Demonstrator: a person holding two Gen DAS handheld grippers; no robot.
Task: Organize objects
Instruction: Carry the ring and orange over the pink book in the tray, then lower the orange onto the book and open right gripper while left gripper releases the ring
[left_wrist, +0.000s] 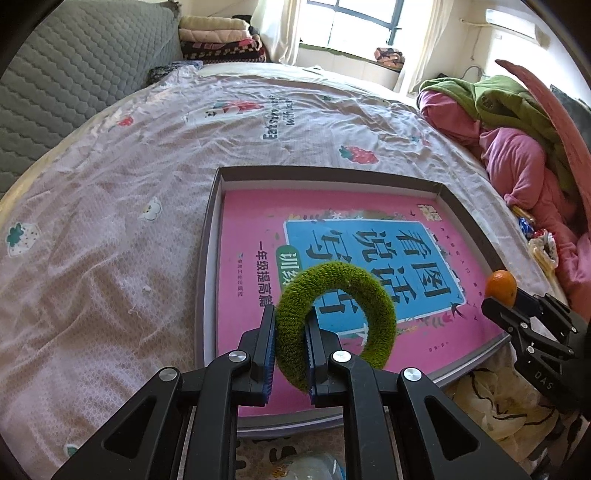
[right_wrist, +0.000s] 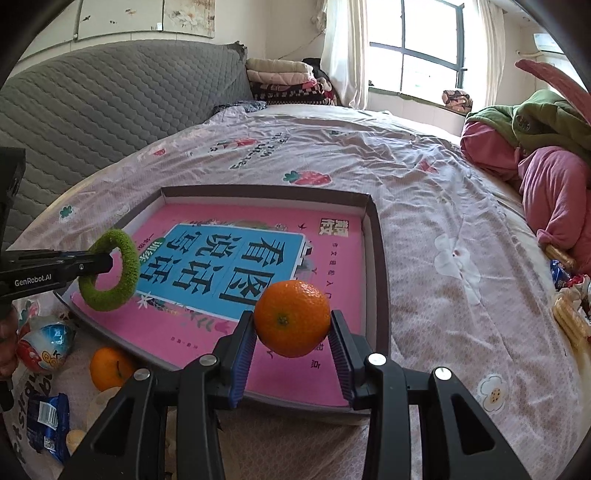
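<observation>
A shallow grey box (left_wrist: 212, 221) (right_wrist: 376, 236) lies on the bed with a pink book (left_wrist: 251, 236) (right_wrist: 332, 280) flat inside it. My left gripper (left_wrist: 290, 332) is shut on a fuzzy green ring (left_wrist: 332, 314) (right_wrist: 110, 273) and holds it above the box's near left part. My right gripper (right_wrist: 291, 332) is shut on an orange (right_wrist: 291, 317) (left_wrist: 500, 288), held above the box's near right edge. The right gripper also shows in the left wrist view (left_wrist: 495, 299), and the left gripper in the right wrist view (right_wrist: 107, 264).
The bed has a pink printed sheet (left_wrist: 110, 229). Beside the box's near left lie a second orange (right_wrist: 109, 367), a plastic toy egg (right_wrist: 46, 345) and a blue snack packet (right_wrist: 48, 417). Pink and green bedding (left_wrist: 517, 147) is piled at the right, with biscuits (right_wrist: 570, 317) nearby.
</observation>
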